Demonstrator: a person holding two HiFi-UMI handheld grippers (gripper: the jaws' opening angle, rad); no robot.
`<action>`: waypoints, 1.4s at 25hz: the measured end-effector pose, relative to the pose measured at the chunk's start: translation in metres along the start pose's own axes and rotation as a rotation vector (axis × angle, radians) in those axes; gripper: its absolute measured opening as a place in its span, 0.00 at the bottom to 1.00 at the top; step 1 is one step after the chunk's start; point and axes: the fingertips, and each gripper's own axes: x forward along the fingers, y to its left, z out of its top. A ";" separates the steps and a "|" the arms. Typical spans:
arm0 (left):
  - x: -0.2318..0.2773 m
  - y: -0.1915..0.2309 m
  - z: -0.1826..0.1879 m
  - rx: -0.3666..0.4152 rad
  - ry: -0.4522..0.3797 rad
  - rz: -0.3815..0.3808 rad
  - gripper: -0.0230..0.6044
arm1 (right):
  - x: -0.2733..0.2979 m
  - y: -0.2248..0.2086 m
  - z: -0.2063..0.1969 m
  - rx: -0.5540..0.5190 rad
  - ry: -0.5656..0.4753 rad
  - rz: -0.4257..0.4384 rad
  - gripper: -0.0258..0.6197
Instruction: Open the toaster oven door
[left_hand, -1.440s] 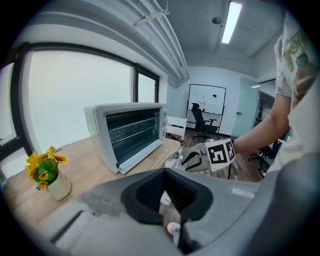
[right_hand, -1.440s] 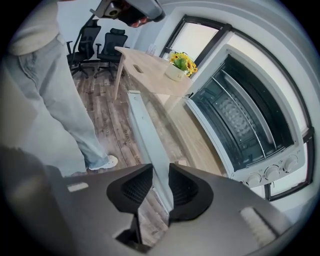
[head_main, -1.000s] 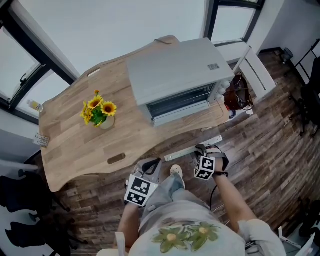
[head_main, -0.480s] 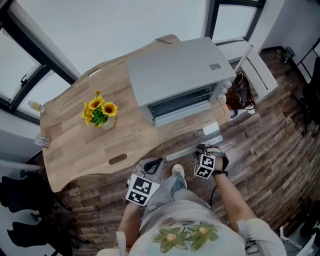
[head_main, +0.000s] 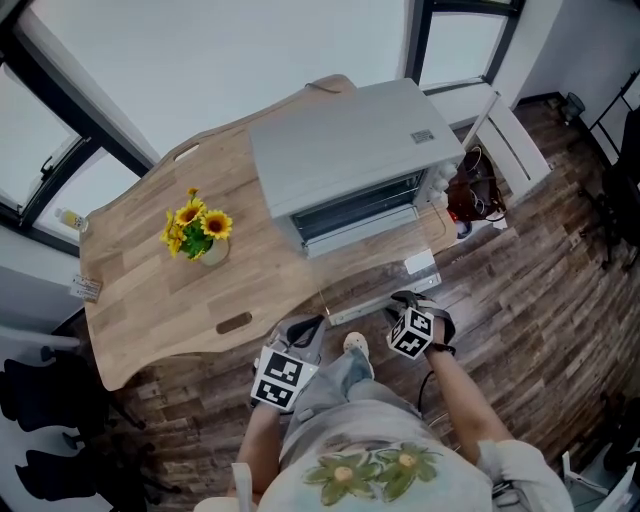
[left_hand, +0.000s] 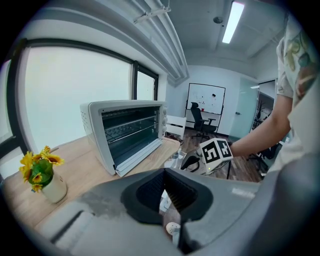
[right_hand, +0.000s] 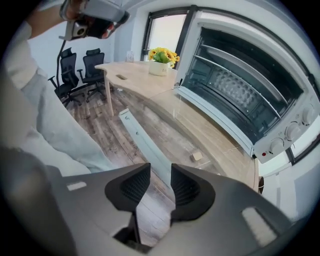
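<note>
Toaster oven door (head_main: 375, 265) lies open, its handle (right_hand: 145, 145) free between your right hand-held gripper's (right_hand: 160, 172) just-widened jaws, your left hand-held gripper (left_hand: 164, 190) closed empty

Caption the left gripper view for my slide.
Left gripper, jaws shut, faces the toaster oven, door folded down, with a sunflower vase on the table.

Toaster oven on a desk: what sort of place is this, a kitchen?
Most likely an office rather than a kitchen: swivel office chairs stand in the background, a whiteboard hangs on the far wall, and the toaster oven sits on a curved wooden desk.
</note>
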 end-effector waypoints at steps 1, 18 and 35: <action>0.000 0.000 0.002 -0.002 -0.004 -0.001 0.04 | -0.006 -0.001 0.004 0.027 -0.023 -0.004 0.24; 0.010 -0.019 0.037 -0.016 -0.104 -0.033 0.04 | -0.123 -0.009 0.082 0.524 -0.533 -0.028 0.04; -0.003 -0.038 0.081 -0.041 -0.268 -0.034 0.04 | -0.202 -0.019 0.112 0.555 -0.738 -0.058 0.04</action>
